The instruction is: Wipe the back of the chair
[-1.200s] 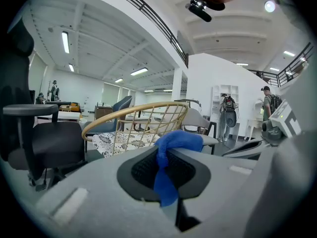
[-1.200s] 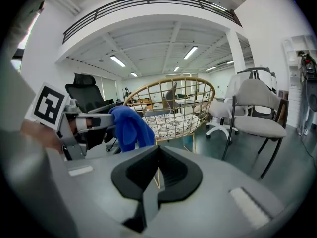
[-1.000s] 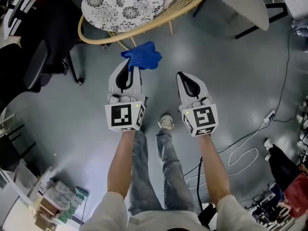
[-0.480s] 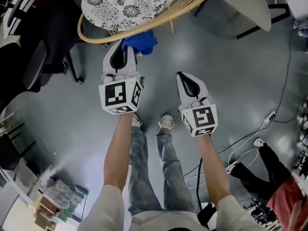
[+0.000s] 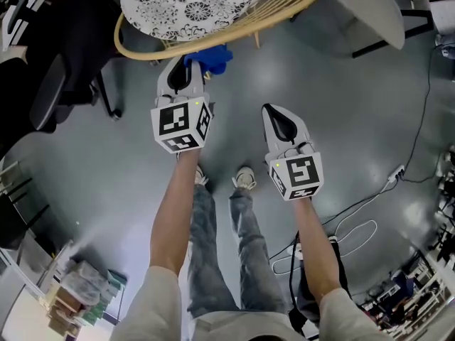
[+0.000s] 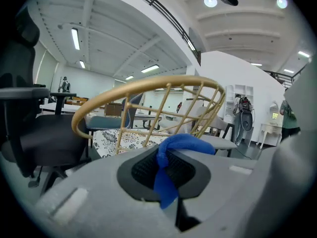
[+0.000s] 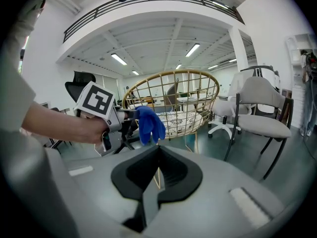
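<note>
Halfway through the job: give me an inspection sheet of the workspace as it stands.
Surface: grey floor, glossy.
Job's things: blue cloth held up at the wire back of the chair; whether they touch cannot be told.
Clutter: piled items at the floor's lower-left edge.
Grippers: left tongs shut on the blue cloth; right tongs shut with nothing between them, held lower, short of the chair.
Cables: white cable looped on the floor at the person's right; power strip beyond it.
Surroundings: black office chair to the left, grey chair to the right.
</note>
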{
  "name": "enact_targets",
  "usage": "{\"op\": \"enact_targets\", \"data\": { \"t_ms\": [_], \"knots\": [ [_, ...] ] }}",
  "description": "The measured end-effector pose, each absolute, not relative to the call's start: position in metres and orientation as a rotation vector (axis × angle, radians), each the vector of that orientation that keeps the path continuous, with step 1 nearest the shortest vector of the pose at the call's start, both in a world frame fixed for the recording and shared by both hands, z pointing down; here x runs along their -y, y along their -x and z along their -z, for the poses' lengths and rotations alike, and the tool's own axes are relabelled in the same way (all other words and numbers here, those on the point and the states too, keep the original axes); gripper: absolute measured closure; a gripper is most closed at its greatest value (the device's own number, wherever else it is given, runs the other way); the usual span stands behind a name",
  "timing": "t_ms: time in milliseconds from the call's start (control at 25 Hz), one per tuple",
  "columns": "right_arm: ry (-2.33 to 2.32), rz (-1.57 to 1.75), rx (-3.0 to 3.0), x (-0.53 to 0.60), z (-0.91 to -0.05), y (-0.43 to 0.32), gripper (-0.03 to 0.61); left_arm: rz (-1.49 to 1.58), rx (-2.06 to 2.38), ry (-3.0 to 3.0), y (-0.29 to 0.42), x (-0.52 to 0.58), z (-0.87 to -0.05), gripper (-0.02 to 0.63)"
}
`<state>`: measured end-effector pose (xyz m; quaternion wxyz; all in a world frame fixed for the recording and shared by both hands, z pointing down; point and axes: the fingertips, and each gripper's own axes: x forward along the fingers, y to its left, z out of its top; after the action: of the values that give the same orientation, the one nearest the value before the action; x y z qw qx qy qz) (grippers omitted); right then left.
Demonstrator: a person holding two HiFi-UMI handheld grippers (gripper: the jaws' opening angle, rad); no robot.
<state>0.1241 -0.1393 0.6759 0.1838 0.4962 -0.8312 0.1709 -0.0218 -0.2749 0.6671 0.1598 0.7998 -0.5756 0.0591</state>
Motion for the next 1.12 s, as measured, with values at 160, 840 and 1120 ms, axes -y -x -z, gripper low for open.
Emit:
{"op": "enact_targets", "data": {
  "t_ms": [160, 840, 1120],
  "knots": [
    [-1.389, -0.484, 2.34, 0.141, -0.679, -0.121, 0.577, -0.187, 1.63, -2.277, 0.025, 0.281, -0.682, 0.592],
    [-1.368, -0.491, 2.324, 0.146, -0.683, -0.122, 0.577, -0.352, 1.576, -2.18, 0.033, 0.297, -0.746, 0.592],
    [-1.372, -0.483, 2.334, 0.142, -0.676, -0.118, 0.577, -0.361, 1.53, -2.215, 0.034, 0.252, -0.741, 0.592]
  ]
}}
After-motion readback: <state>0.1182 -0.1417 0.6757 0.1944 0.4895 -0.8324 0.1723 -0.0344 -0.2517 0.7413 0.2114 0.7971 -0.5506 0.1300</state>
